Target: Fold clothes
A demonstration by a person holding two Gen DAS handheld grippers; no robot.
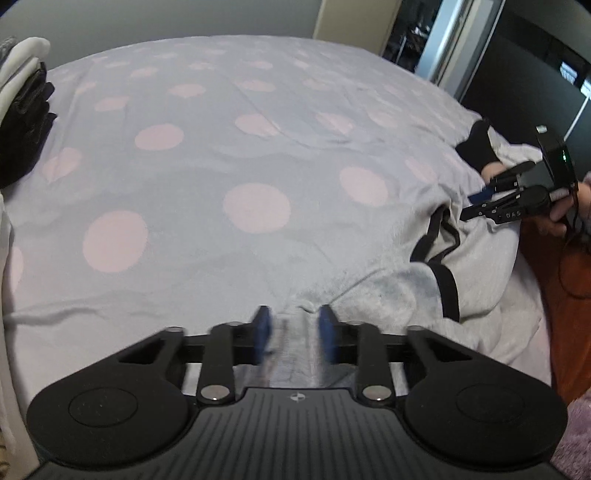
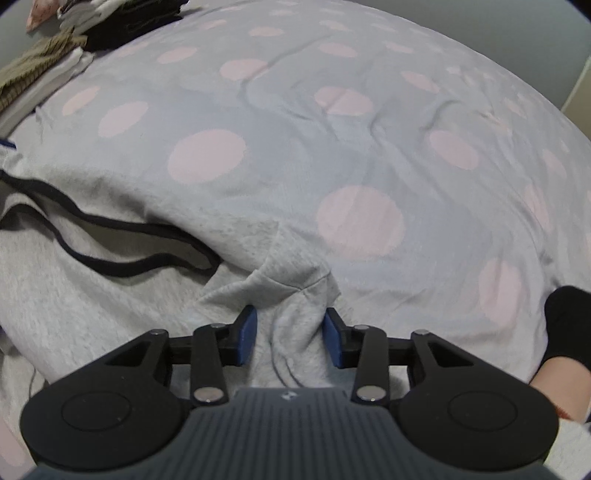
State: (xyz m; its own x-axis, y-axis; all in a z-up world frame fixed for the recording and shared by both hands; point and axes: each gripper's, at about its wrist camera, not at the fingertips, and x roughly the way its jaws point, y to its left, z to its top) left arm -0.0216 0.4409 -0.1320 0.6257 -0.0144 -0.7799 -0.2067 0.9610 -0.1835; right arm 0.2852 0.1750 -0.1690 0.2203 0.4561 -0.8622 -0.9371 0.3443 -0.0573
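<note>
Grey top (image 2: 92,295) lies crumpled at the bed's (image 1: 221,147) near right edge. Both tongs, left (image 1: 293,334) and right (image 2: 290,338), gape around bunched cloth, unclamped. We judge it soft, light; pinch hems.

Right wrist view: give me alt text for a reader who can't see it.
The right gripper is open, its blue pads either side of a bunched fold of a grey sweatshirt with black trim, lying on a pale bedspread with pink polka dots. A pile of folded clothes sits at the far left corner.
</note>
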